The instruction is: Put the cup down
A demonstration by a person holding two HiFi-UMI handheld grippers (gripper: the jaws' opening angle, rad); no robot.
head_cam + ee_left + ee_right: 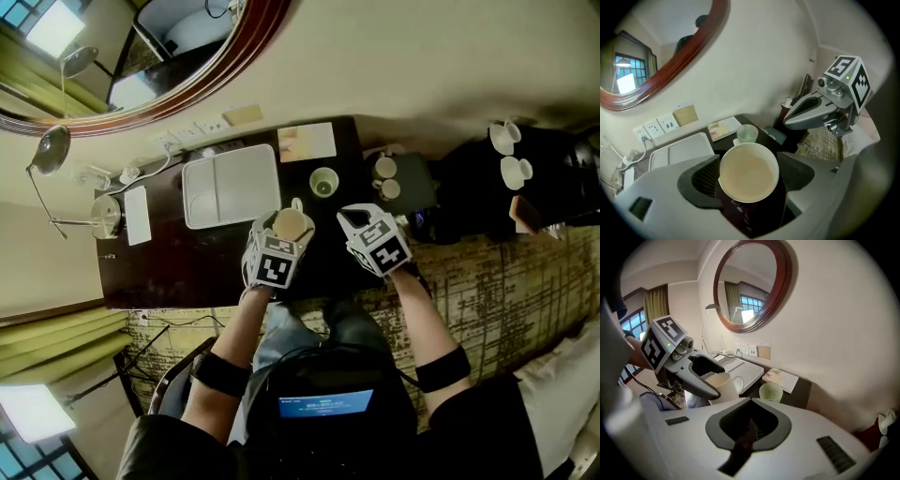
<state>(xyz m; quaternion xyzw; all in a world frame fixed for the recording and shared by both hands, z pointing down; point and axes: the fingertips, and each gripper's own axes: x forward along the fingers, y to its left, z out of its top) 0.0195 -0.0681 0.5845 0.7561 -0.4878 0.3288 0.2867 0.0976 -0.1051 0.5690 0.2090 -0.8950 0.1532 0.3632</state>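
Observation:
A white cup [292, 223] with a handle sits upright between the jaws of my left gripper [287, 229], which is shut on its sides. In the left gripper view the cup's empty cream inside [748, 172] fills the gap between the dark pads. It is over the front middle of the dark desk [187, 267]; whether it touches the desk is hidden. In the right gripper view the cup [723, 384] shows to the left. My right gripper [356, 217] is shut and empty, just right of the cup.
A white tray [232, 185] lies on the desk behind the cup. A green glass [324, 182] stands to the tray's right, with a booklet [307, 142] at the wall. Two small white cups [385, 178] sit on a dark tray at the desk's right end. A lamp [52, 150] stands at the left.

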